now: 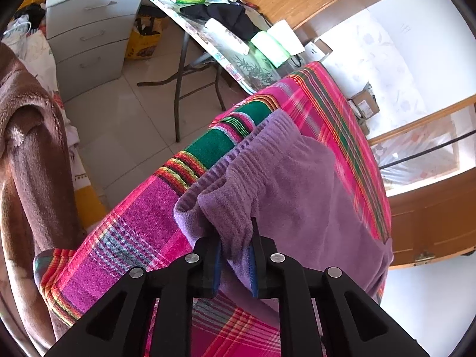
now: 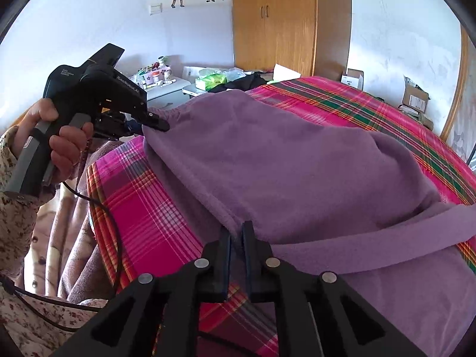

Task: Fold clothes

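Observation:
A purple fleece garment (image 2: 297,172) lies spread over a bed with a pink plaid cover (image 2: 142,208). In the left wrist view my left gripper (image 1: 235,232) is shut on the garment's ribbed elastic waistband (image 1: 238,160), lifting that corner of the purple fleece garment (image 1: 297,196). The right wrist view shows the left gripper (image 2: 154,125) held in a hand at the far left, pinching that same corner. My right gripper (image 2: 236,232) is shut on the near edge of the garment, the fold caught between its blue-padded fingers. A flap of the fleece (image 2: 386,238) trails off to the right.
A folding table (image 1: 238,59) with packets and a black cloth stands beyond the bed, beside a grey drawer unit (image 1: 89,29). A brown blanket (image 1: 32,148) hangs at the left. A wooden wardrobe (image 2: 276,20) and cardboard boxes (image 2: 416,98) line the far wall. A floral sleeve (image 2: 17,208) and a cable are at the left.

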A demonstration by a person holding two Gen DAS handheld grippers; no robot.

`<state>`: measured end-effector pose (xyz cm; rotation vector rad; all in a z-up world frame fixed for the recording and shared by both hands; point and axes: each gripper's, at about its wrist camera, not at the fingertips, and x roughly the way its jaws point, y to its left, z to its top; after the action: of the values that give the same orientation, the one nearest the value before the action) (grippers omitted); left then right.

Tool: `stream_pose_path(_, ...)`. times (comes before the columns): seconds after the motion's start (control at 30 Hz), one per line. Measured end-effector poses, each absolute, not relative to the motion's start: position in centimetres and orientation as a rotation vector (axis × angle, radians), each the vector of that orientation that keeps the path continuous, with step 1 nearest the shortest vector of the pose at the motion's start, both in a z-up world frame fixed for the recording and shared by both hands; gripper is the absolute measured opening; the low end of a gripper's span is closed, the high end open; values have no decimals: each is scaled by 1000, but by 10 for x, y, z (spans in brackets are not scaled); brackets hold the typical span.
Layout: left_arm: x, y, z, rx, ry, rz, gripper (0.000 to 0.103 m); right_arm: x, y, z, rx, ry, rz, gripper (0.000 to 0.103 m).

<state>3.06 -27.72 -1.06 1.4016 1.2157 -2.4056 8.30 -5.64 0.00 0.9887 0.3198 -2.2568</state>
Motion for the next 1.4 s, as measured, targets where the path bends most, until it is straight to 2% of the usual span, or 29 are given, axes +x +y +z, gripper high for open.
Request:
stream_pose_path(0.37, 49, -276, -3, 1365, 1220, -2379, 20, 84, -51, -4, 1080, 198, -2133, 15)
stream_pose_path(0.47, 59, -272, 7, 1323, 1186, -2390, 28, 87, -48, -1, 1073, 191, -2125, 15)
stream_pose_path(0.63, 76, -258, 30, 1237, 1141, -2466, 28, 81, -26, 13, 1035, 125, -2200, 15)
stream_pose_path(0.77, 74, -230, 38, 1273, 1048, -2576, 28, 66, -11, 10, 1083, 60, -2245, 15)
stream_pose_path(1.03, 60, -158, 32, 1468, 902, -2769, 28, 69, -6, -2, 1147, 94, -2237, 14)
stream_pose_path(1.2, 54, -113, 28, 1578, 752, -2899, 28, 80, 53, 25, 1105, 48, -2368, 15)
stream_pose_path(1.4, 47, -80, 24, 1664, 669, -2987, 28, 92, 158, 42, 1246, 69, -2617, 15)
